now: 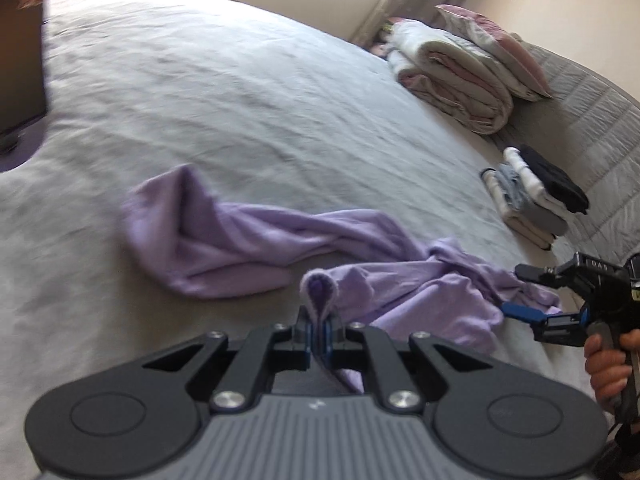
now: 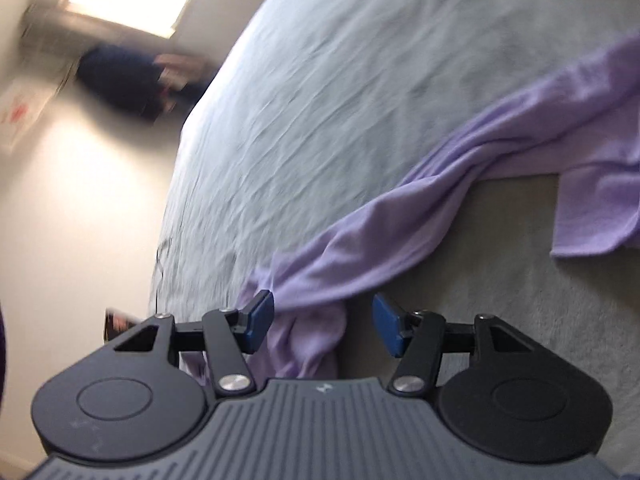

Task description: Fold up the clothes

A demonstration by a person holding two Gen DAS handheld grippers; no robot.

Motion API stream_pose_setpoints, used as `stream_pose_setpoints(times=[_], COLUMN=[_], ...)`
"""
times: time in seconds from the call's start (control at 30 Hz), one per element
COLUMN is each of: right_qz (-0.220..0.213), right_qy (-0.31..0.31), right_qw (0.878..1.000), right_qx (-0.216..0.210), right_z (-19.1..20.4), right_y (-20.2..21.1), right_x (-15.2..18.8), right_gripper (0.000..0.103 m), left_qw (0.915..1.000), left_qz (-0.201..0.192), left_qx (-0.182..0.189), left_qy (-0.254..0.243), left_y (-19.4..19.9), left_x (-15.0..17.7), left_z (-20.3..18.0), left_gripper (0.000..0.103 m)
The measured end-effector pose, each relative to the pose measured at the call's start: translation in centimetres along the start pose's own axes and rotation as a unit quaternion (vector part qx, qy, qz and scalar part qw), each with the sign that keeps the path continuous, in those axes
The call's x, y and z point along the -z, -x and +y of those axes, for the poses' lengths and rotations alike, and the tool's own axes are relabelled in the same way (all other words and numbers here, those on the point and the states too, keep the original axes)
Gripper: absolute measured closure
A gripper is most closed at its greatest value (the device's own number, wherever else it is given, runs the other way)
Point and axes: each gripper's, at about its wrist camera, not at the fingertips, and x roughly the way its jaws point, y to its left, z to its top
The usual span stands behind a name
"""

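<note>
Wrinkled pale grey bedding (image 1: 224, 92) covers a wide bed that fills both views, with a bright window and curtain beyond its far edge. Across it from left to right lies a twisted lilac knit garment (image 1: 224, 248), one bunched end at the left, its crumpled body at the right. At bottom centre the left gripper (image 1: 319, 334) is pinched tight on a looped fold of this garment. Further right, a stack of folded quilts and pillows (image 1: 460, 76) and a small pile of folded white, grey and black clothes (image 1: 532, 192) sit near the bed's right side, well apart from the garment. Only the left view shows these stacks and the hand (image 1: 608, 364) holding the right gripper (image 1: 524, 294). The right view shows its blue pads (image 2: 384, 330) standing wide, lilac fabric between them but untouched, and bare floor past the bed's left edge.
</note>
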Motion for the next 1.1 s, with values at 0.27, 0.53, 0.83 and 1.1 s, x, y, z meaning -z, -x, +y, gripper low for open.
stream_pose_setpoints(times=[0.27, 0.53, 0.83, 1.1], right_qz=[-0.042, -0.091, -0.123, -0.111], right_qy=[-0.093, -0.055, 0.079, 0.226], right_qw=[0.995, 0.994, 0.989, 0.968], right_qx=[-0.003, 0.03, 0.034, 0.008], right_z=[-1.2, 0.5, 6.2, 13.5], right_y=[-0.5, -1.8, -4.4, -8.5], right_x=[0.1, 0.4, -0.5, -1.1], right_gripper=[0.044, 0.085, 0.09, 0.09], left_qw=[0.9964, 0.9911, 0.9905, 0.9841], left_qz=[-0.013, -0.021, -0.035, -0.053], left_qx=[-0.067, -0.092, -0.104, -0.13], left_qy=[0.05, 0.093, 0.084, 0.109], left_y=[1.8, 3.2, 4.7, 6.3], left_x=[0.2, 0.1, -0.4, -0.4], left_z=[4.3, 7.4, 7.6, 9.6], left_gripper=[0.097, 0.097, 0.097, 0.097])
